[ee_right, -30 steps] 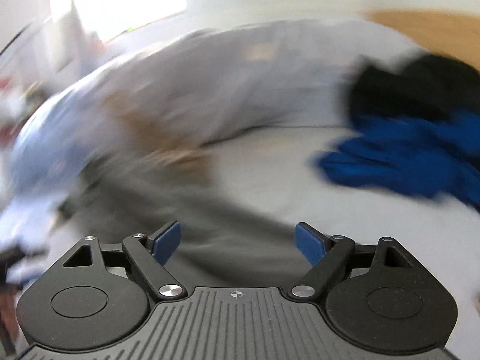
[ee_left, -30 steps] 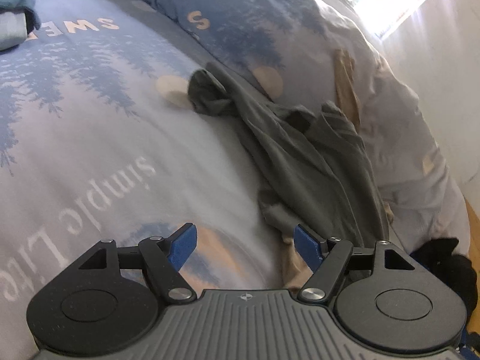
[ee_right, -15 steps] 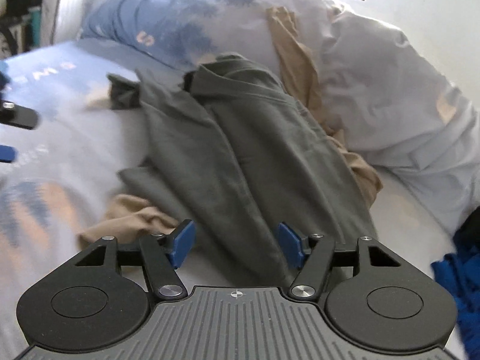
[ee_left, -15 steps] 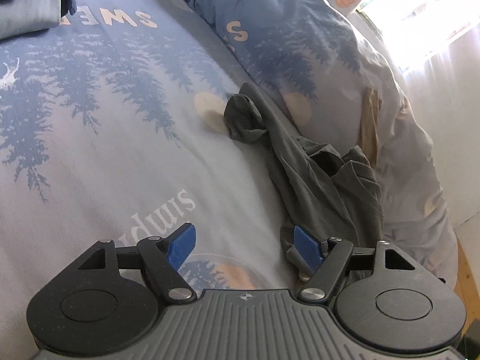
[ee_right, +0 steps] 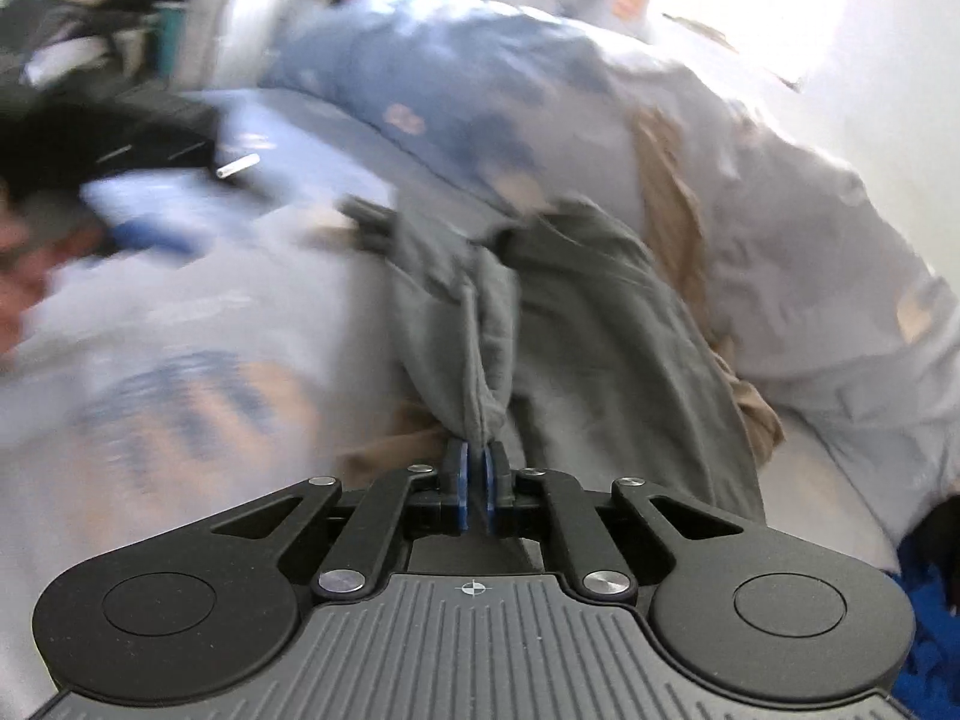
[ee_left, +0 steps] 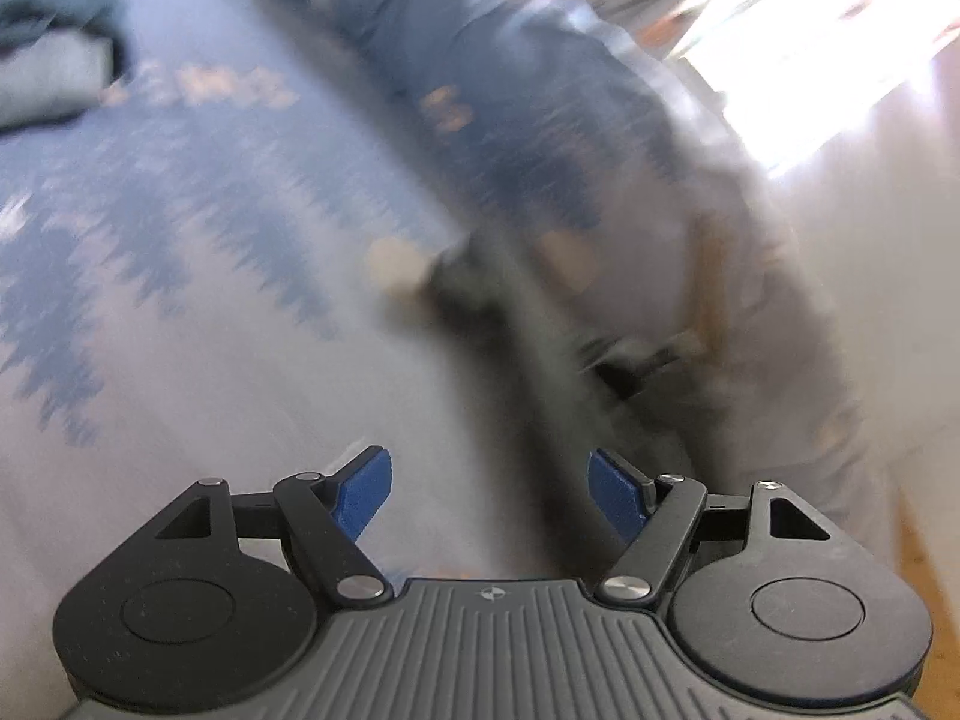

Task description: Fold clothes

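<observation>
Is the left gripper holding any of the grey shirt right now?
No. The left gripper is open, its blue fingers spread apart with nothing between them, while the grey shirt lies ahead on the bed.

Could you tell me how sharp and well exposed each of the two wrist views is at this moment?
Left wrist view: heavy motion blur smears the bedspread and grey garment; only the open left gripper is crisp; the window is blown out. Right wrist view: the right gripper, shut on the grey garment, is sharp; the left side is smeared, the top right glares.
</observation>
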